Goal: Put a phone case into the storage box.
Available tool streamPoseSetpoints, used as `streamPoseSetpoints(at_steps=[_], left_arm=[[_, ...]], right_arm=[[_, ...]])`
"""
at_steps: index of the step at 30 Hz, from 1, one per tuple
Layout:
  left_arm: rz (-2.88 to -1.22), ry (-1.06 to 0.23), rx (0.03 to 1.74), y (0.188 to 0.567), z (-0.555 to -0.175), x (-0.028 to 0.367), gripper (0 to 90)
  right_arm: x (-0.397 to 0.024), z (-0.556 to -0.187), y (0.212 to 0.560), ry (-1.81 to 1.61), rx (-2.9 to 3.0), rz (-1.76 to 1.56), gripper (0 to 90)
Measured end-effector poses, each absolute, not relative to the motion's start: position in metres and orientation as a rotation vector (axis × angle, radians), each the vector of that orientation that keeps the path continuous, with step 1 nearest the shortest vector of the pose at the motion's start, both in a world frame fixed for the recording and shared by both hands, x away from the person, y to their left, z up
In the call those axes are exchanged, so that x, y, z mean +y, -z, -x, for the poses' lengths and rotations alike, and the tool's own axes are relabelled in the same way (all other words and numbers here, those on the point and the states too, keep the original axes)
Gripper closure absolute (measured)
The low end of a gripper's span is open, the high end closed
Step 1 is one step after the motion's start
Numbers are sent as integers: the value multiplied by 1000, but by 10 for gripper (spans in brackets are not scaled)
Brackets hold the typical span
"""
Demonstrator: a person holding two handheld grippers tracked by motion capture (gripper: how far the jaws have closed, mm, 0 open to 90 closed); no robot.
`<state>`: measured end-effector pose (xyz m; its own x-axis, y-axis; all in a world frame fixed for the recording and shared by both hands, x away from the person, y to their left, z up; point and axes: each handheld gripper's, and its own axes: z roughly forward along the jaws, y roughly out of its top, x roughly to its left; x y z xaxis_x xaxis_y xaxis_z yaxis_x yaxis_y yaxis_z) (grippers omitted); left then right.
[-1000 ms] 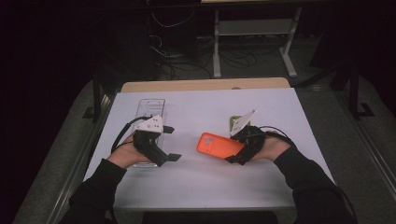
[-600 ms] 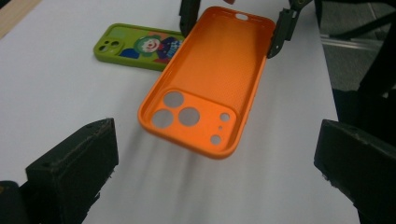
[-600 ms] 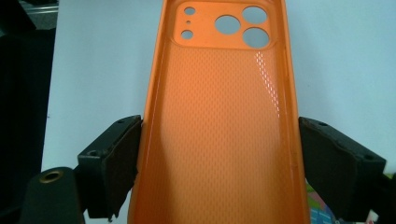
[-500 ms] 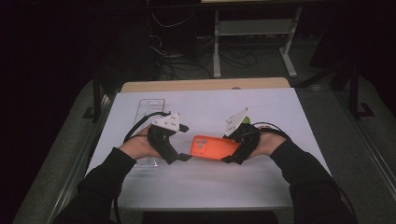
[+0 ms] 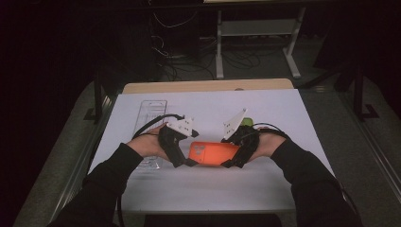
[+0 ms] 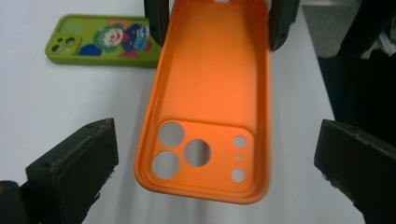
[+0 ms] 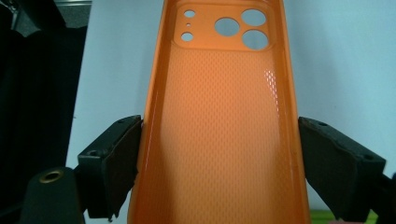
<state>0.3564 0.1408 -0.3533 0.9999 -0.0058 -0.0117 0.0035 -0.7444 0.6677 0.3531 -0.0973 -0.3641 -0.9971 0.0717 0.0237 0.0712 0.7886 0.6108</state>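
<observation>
Seen from above, a person's two forearms reached in over a white table [image 5: 208, 189], each hand carrying a two-jaw gripper. The right gripper [image 5: 232, 161] held an orange phone case [image 5: 212, 153] by its long edges; in the right gripper view its two black jaws pressed against either side of the case [image 7: 219, 116], so the tongs stood fairly wide yet closed on it. The case sat clear of the table surface, open side up, its dimpled inner face showing and its camera cut-outs at the end away from that gripper.

The left gripper [image 5: 189, 161] faced the cut-out end of the case. In the left gripper view its jaws stood wide apart, one on each side of that end [image 6: 205, 154], with bare table showing between each pad and the case: open, not gripping. The left gripper [image 6: 208, 163] thus bracketed the case without touching it.

The case held nothing; its shell was empty, and the table showed through the lens holes.

A green phone case [image 6: 100, 41] printed with a clown figure lay flat on the table beyond, well apart from the orange one. A clear plastic tray [image 5: 150, 113] lay near the left edge of the table, behind the left hand; its contents could not be made out.
</observation>
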Motion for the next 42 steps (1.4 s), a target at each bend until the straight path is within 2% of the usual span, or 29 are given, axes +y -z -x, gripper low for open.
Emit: streamPoseSetpoints(at_steps=[25,37,42], left_arm=[[-2486,98,3,368,-359,129,3],[-2494,99,-8,367,-358,131,130],[-2491,103,-9,366,-358,132,148]], right_arm=[[-88,-353,349,-1040,2975,-43,157],[-86,-353,348,-1025,2994,-70,157],[-86,-352,348,-1026,2998,-72,157]])
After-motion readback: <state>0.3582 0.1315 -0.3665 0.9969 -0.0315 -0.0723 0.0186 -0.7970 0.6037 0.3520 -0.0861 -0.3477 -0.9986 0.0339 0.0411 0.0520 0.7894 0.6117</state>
